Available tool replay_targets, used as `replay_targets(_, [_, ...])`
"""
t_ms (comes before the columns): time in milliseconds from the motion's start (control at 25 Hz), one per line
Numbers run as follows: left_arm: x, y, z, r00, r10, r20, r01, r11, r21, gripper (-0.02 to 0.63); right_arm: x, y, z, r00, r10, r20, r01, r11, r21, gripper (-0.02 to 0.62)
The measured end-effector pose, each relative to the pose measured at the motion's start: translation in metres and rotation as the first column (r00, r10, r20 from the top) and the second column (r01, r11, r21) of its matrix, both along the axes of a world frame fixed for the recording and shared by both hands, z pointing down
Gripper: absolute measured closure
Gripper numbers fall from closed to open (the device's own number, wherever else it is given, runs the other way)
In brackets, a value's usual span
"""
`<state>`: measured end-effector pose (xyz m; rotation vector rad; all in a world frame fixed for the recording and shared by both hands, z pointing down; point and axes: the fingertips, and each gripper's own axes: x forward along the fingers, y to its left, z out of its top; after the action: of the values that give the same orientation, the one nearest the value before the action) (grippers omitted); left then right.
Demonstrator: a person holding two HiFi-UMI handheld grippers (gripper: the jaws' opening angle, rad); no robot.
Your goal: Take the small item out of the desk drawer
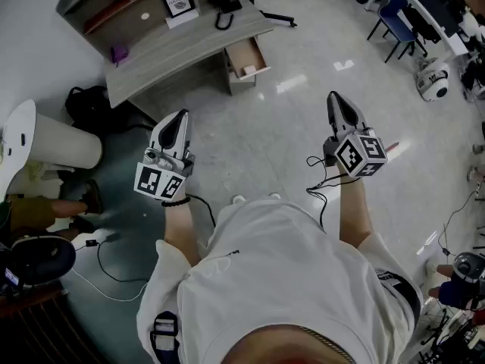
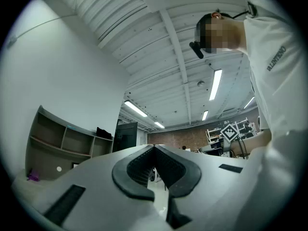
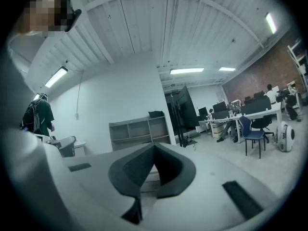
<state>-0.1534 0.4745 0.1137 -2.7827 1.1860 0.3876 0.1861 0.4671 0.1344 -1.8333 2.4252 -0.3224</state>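
Note:
A grey desk (image 1: 174, 51) with a shelf unit stands several steps ahead, at the top of the head view. Its wooden drawer (image 1: 248, 55) is pulled open below the right end; something small and pale lies near its front, too small to make out. My left gripper (image 1: 182, 117) is held out over the floor, far short of the desk, jaws shut and empty. My right gripper (image 1: 336, 97) is level with it on the right, also shut on nothing. The pads meet in the left gripper view (image 2: 154, 147) and in the right gripper view (image 3: 154, 146), where the shelf unit (image 3: 139, 129) shows ahead.
A white round stool or bin (image 1: 53, 142) and a black bag (image 1: 87, 105) sit left of the desk. Blue chairs (image 1: 394, 14) and a white device (image 1: 433, 82) are at the right. A cable (image 1: 106, 268) trails on the floor by my feet. A purple item (image 1: 119, 53) lies on the desktop.

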Motion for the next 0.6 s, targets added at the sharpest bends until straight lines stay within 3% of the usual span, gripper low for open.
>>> replay_targets(600, [-0.011, 0.006, -0.007, 1.0, 0.004, 0.003, -0.004, 1.0, 0.014, 0.607, -0.012, 0.005, -0.003, 1.0, -0.01, 0.028, 0.01, 1.0, 0.011, 0.597])
